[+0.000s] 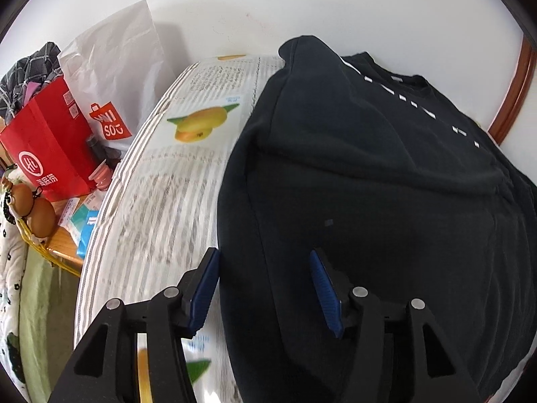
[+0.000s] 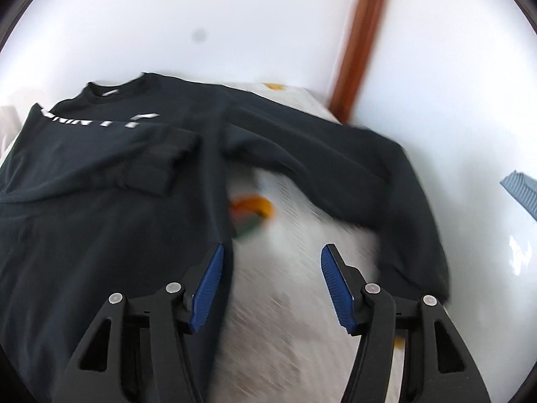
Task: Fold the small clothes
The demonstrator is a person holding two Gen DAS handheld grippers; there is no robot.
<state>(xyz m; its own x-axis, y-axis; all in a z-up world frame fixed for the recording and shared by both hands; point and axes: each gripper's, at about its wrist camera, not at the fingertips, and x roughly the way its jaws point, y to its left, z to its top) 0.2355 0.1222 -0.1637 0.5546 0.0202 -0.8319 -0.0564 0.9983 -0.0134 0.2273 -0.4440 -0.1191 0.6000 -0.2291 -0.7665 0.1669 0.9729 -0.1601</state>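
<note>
Okay, black sweatshirt [image 1: 386,174] lies flat, front up, on a bench covered with a printed cloth [image 1: 157,201] with fruit pictures and text. White lettering runs across the chest. Seen from the left wrist, one sleeve is already folded in across the body; the right wrist view shows its cuff [image 2: 167,164] resting on the chest. The other sleeve [image 2: 352,174] lies spread out to the side over the cloth, its end down near my right gripper.

Handling, my guess: soft, limp knit, fairly thick, light enough to lift with one pinch but it will sag and drag. Not slippery, not fragile. Ribbed cuffs and hem are thicker, so they give the best bite. I'd take the spread sleeve at or near the cuff, or pinch the shoulder seam, and swing it over the body. Thin single layers mid-panel would bunch up.

Left gripper [image 1: 265,288]: fingers wide apart, nothing between the blue pads. It hangs over the lower left edge of the sweatshirt; whether it touches the fabric I cannot tell.

Right gripper [image 2: 272,285]: also wide, empty. Its left finger [image 2: 208,285] sits right at the garment's side edge, the other over bare cloth. Contact unclear, that view is blurred.

Off to the left, well apart from the garment: red bag [image 1: 50,147], white Miniso bag [image 1: 110,80], some clutter. White wall behind, with brown trim [image 2: 362,33].
</note>
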